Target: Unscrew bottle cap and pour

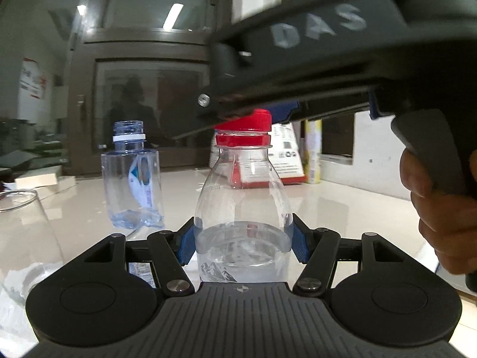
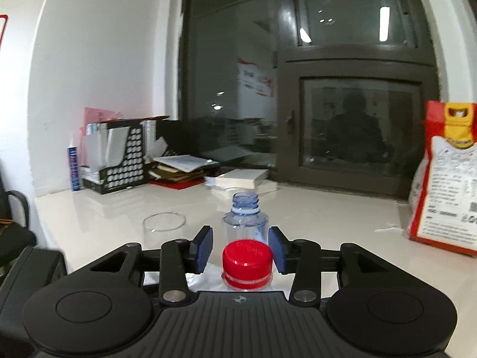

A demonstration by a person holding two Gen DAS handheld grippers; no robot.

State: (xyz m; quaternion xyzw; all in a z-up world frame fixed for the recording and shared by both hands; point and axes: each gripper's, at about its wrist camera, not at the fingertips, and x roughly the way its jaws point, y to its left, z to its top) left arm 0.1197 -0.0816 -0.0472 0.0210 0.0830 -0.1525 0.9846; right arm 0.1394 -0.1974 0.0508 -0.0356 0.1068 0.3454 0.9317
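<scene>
Two tools at work on one clear bottle (image 1: 243,208), upright on the white counter (image 1: 342,208) and partly filled with water. Left tool (image 1: 243,243) pinching the bottle's body, blue pads pressed against both sides. Red cap (image 2: 247,253) on the neck, seemingly tilted in the left wrist view, so perhaps loosened; not yet lifted away. Right tool (image 2: 241,249) level with the cap, pads spread and standing clear of it on both sides, gripping nothing. Unscrewing judged under way, between turns. Pouring not begun. Likely pouring targets near: empty glass (image 2: 164,223) and an uncapped bluish bottle (image 2: 246,217), just beyond on the counter.
</scene>
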